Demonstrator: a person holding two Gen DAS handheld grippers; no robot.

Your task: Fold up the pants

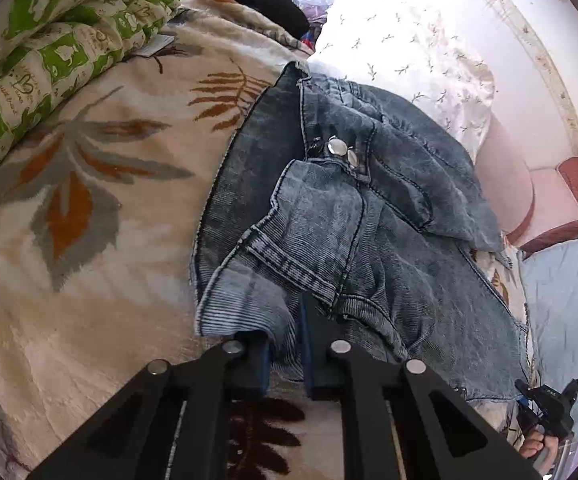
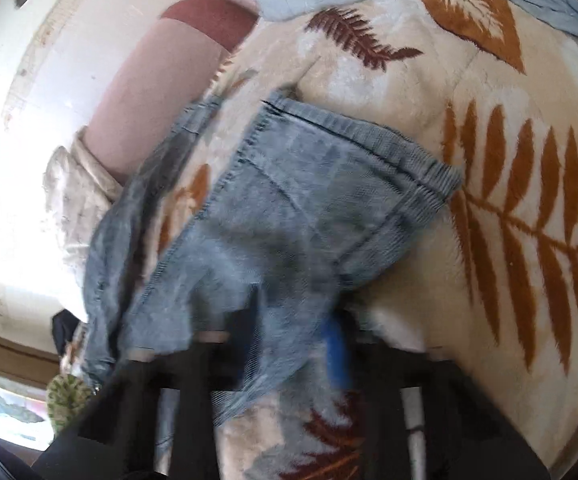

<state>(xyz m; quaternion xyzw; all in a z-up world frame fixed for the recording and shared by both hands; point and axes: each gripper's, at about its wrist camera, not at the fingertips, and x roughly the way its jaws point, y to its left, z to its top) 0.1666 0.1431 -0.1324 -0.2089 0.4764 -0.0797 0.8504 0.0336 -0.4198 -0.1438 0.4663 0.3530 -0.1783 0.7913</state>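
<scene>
Left gripper (image 1: 285, 344) and right gripper (image 2: 289, 328) both pinch the jeans (image 1: 349, 208).

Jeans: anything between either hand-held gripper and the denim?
Nothing visible. The left hand-held gripper already pinches the jeans at a hem, and denim sits between the right hand-held gripper fingers, though that view is blurred.

My left wrist cam sits low behind the left gripper (image 1: 285, 354), looking along the fingers, right up close on the waistband end of the jeans (image 1: 353, 216). The right wrist cam does the same from behind the right gripper (image 2: 289, 332), jammed close against a hem, and it's blurry. Both share the jeans (image 2: 289, 216) and the leaf-print blanket (image 1: 89, 240) (image 2: 509, 200).
</scene>
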